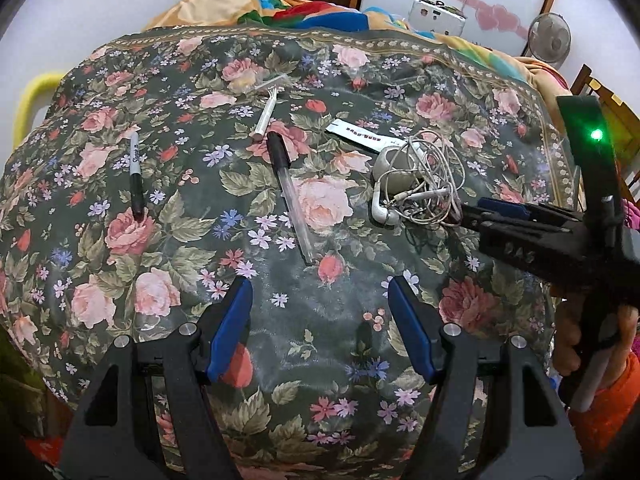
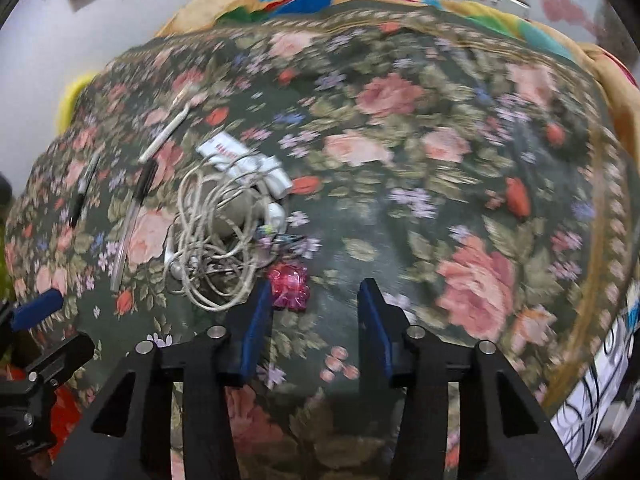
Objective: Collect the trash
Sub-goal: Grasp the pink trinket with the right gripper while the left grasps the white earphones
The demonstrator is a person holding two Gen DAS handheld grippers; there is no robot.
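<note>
On a floral cloth (image 1: pixel 320 300) lie a tangle of white earphones (image 1: pixel 416 184) over a grey round object, a white wrapper (image 1: pixel 360 136), a clear pen with a black cap (image 1: pixel 288 192), a black marker (image 1: pixel 135 176) and a white stick (image 1: pixel 266 116). In the right wrist view the earphones (image 2: pixel 216 236) and a crumpled pink wrapper (image 2: pixel 289 286) lie just ahead of the right gripper (image 2: pixel 314 304), which is open and empty. The left gripper (image 1: pixel 320 300) is open and empty above bare cloth. The right gripper also shows at the right of the left wrist view (image 1: pixel 480 210), beside the earphones.
A colourful blanket (image 1: pixel 280 8) is bunched at the far side. A fan (image 1: pixel 550 38) and a white box (image 1: pixel 438 14) stand behind, a yellow object (image 1: pixel 32 96) at the left edge, a wooden chair (image 1: pixel 596 88) at the right.
</note>
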